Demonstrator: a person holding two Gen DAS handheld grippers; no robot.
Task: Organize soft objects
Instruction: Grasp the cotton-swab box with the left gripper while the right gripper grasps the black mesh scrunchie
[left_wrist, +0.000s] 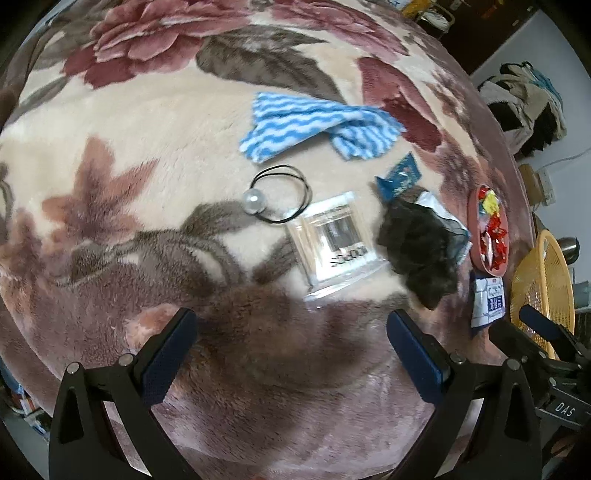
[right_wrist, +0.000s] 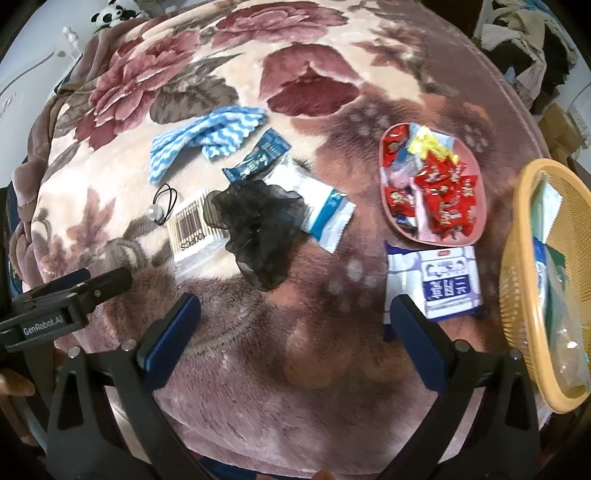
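Left wrist: left gripper (left_wrist: 291, 332) is spread wide, empty, above blanket (left_wrist: 147, 147). Black scrunchie (left_wrist: 417, 243) is seen ahead, right of the right finger, overlapping swab pack (left_wrist: 332, 243). Hair tie (left_wrist: 277, 195) and blue cloth (left_wrist: 317, 125) lie farther toward the far edge.

Right wrist: right gripper (right_wrist: 295, 321) is spread wide, empty. Scrunchie (right_wrist: 258, 225) is seen ahead, between the fingers' lines. Candy dish (right_wrist: 391, 210) and basket (right_wrist: 517, 288) sit at the right edge.

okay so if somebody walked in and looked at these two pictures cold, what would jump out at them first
Probably the pink tray, heaped with bright red candy wrappers, on the flowered blanket just left of the yellow basket. Next, the black mesh scrunchie mid-blanket, lying partly over a white-and-blue packet, with the blue-and-white striped cloth beyond it. Both grippers' jaws are open and hold nothing.
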